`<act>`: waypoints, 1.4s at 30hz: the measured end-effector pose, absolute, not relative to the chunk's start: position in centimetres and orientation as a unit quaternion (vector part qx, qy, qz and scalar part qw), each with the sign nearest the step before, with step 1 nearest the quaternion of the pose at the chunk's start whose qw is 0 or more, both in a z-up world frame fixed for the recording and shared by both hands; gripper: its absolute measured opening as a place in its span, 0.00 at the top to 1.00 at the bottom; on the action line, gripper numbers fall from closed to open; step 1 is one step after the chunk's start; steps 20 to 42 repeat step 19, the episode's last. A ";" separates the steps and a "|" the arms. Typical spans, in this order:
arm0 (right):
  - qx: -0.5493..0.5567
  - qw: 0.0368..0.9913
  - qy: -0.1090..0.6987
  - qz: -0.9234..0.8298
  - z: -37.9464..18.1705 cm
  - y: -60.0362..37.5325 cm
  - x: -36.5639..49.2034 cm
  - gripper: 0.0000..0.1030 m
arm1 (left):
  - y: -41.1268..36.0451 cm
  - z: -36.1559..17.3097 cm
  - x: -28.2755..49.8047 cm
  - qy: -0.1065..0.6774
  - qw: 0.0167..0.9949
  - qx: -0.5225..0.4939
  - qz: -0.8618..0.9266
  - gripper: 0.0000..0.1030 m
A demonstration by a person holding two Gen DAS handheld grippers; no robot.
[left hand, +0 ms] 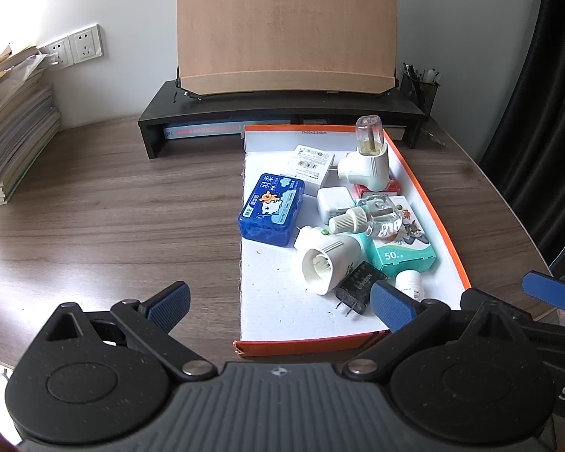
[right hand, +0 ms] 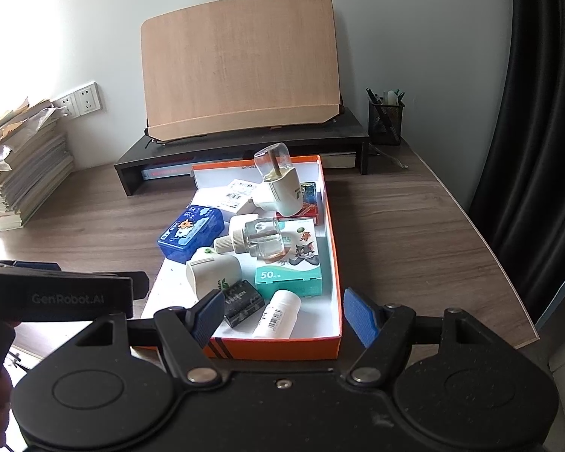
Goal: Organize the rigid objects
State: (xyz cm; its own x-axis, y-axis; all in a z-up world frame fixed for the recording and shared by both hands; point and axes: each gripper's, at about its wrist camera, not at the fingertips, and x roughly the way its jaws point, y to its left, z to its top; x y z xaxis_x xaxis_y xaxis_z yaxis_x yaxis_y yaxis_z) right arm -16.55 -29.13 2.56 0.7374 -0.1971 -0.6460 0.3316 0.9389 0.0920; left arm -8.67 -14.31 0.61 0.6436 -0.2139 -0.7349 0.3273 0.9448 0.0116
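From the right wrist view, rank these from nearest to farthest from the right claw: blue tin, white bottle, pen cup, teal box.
1. White bottle: box's near end, just ahead of the open right claw.
2. Teal box: mid-box, right side.
3. Blue tin: left side, slightly farther back.
4. Pen cup: desk's far right corner.

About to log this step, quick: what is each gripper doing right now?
Left gripper: open, holding nothing, short of the orange box.
Right gripper: open, holding nothing.
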 end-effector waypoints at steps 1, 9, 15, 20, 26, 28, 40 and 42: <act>0.101 0.926 0.334 -0.143 2.5 -29.1 -16.5 0.20 | -14.3 0.6 -8.6 0.396 0.903 0.073 -0.150 0.00; 0.101 0.926 0.334 -0.144 2.5 -29.1 -16.5 0.19 | -14.4 0.6 -8.5 0.396 0.903 0.074 -0.151 0.00; 0.101 0.926 0.334 -0.145 2.5 -29.2 -16.5 0.19 | -14.5 0.5 -8.5 0.393 0.904 0.073 -0.152 0.00; 0.099 0.925 0.335 -0.147 2.4 -29.2 -16.4 0.19 | -14.5 0.4 -8.4 0.396 0.902 0.074 -0.155 0.00; 0.099 0.925 0.335 -0.147 2.4 -29.2 -16.4 0.19 | -14.5 0.4 -8.4 0.396 0.902 0.074 -0.155 0.00; 0.099 0.925 0.335 -0.147 2.4 -29.2 -16.4 0.19 | -14.5 0.4 -8.4 0.396 0.902 0.074 -0.155 0.00; 0.099 0.925 0.335 -0.147 2.4 -29.2 -16.4 0.19 | -14.5 0.4 -8.4 0.396 0.902 0.074 -0.155 0.00; 0.099 0.925 0.335 -0.147 2.4 -29.2 -16.4 0.19 | -14.5 0.4 -8.4 0.396 0.902 0.074 -0.155 0.00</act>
